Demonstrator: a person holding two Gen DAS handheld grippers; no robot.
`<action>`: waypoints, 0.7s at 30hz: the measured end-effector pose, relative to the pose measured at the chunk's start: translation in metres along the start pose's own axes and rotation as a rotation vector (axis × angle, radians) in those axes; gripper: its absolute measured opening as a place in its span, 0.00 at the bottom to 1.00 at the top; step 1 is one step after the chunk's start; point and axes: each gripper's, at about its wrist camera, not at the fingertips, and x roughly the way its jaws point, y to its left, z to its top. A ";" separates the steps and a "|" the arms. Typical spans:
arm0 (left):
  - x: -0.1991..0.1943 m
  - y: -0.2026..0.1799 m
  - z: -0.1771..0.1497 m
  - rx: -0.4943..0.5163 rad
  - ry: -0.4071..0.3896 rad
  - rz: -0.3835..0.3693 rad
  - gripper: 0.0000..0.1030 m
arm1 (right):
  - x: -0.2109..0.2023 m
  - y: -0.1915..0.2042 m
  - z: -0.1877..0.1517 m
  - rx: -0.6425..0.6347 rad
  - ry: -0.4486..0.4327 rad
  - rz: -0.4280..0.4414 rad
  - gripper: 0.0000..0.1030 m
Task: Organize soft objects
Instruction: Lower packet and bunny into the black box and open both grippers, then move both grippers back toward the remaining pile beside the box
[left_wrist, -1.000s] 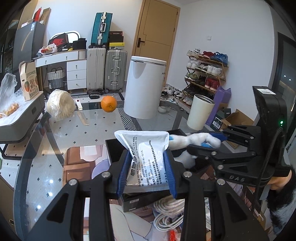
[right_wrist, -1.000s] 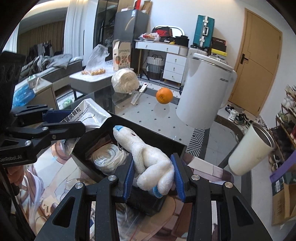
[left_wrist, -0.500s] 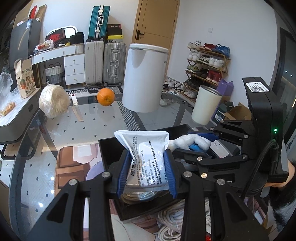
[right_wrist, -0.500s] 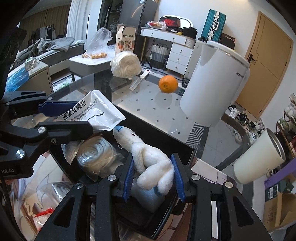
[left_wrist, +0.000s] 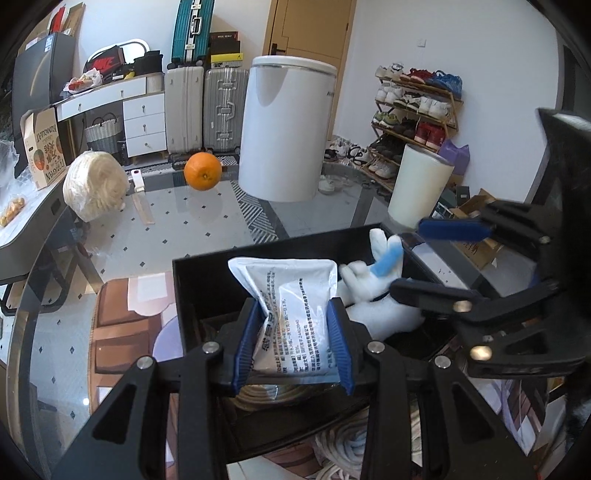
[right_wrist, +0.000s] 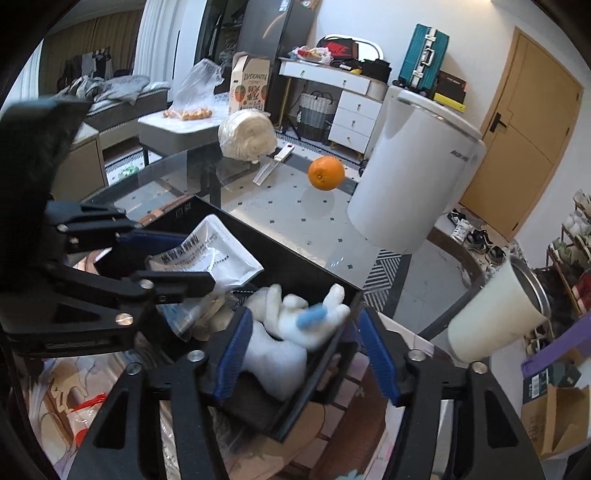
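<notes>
My left gripper (left_wrist: 291, 347) is shut on a white printed pouch (left_wrist: 295, 314) and holds it over the open black box (left_wrist: 207, 269). The pouch also shows in the right wrist view (right_wrist: 210, 254). My right gripper (right_wrist: 306, 354) is open, its jaws wide on either side of a white plush toy with blue ears (right_wrist: 291, 332). The toy lies loose inside the box (right_wrist: 280, 254) and also shows in the left wrist view (left_wrist: 373, 291). A coil of white rope (left_wrist: 266, 393) lies in the box under the pouch.
On the glass table (left_wrist: 207, 236) stand an orange (left_wrist: 203, 171), a bundle of white rope (left_wrist: 94, 184) and a knife (left_wrist: 142, 199). A white bin (left_wrist: 284, 129) and a cream cup (left_wrist: 419, 188) show beyond. More rope (left_wrist: 340, 446) lies beside the box.
My right gripper has opened and let the plush toy drop into the box. Both grippers have moved lower over the box. The left gripper keeps hold of the pouch.
</notes>
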 end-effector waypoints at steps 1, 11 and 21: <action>0.000 -0.001 -0.001 0.002 0.002 0.000 0.37 | -0.004 0.000 -0.002 0.007 -0.007 -0.003 0.71; -0.040 -0.004 -0.011 -0.009 -0.067 0.034 0.92 | -0.053 -0.005 -0.026 0.151 -0.094 -0.020 0.96; -0.088 -0.009 -0.044 -0.012 -0.135 0.106 1.00 | -0.090 0.010 -0.065 0.264 -0.130 0.031 0.99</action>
